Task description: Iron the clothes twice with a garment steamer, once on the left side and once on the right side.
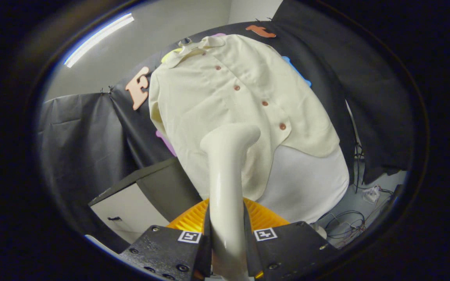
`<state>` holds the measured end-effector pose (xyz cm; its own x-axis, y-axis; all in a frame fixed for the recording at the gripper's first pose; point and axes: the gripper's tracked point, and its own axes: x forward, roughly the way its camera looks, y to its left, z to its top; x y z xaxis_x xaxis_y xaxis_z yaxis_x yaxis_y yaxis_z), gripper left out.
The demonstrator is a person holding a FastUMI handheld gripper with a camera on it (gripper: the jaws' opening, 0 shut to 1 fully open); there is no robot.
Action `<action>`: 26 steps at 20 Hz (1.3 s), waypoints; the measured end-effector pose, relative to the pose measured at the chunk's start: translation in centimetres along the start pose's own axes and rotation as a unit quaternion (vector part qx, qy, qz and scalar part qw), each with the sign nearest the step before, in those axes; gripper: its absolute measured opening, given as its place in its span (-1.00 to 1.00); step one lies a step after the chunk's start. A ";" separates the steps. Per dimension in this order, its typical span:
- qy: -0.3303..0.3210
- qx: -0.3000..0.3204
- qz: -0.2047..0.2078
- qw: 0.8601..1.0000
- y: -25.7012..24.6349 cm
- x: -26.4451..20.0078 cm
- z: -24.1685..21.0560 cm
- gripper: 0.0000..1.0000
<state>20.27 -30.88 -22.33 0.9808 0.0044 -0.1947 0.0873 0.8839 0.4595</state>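
Observation:
A cream buttoned shirt [225,105] hangs on the booth wall over a white board or garment [311,183], tilted in my view. My gripper [227,234] is shut on the white handle of the garment steamer [227,175], both fingers pressing its sides. The steamer's head [234,134] rises beyond the fingers and sits against the lower part of the shirt, on the side left of the row of brown buttons [264,103]. An orange ribbed part [193,220] of the steamer shows just behind the fingers.
A dark-topped cabinet with a pale front [131,203] stands lower left of the shirt. Cables and a plug [365,203] lie on the floor at the lower right. Black cloth walls surround the shirt.

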 end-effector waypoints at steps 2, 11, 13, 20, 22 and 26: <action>-0.014 -0.008 -0.001 1.000 0.2 0.1 3.0 -0.31; -0.077 -0.054 -0.039 0.995 -1.1 3.5 17.0 -0.31; -0.096 -0.049 -0.045 0.993 -1.0 4.6 20.1 -0.31; -0.152 -0.021 -0.047 0.987 0.0 8.6 28.1 -0.32; -0.156 -0.027 -0.051 0.986 -0.1 9.7 28.5 -0.31; -0.146 -0.007 -0.037 0.989 -0.4 10.8 27.1 -0.31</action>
<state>35.54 -43.84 -1.16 0.9807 -0.1927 0.0320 0.1593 0.8836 0.4403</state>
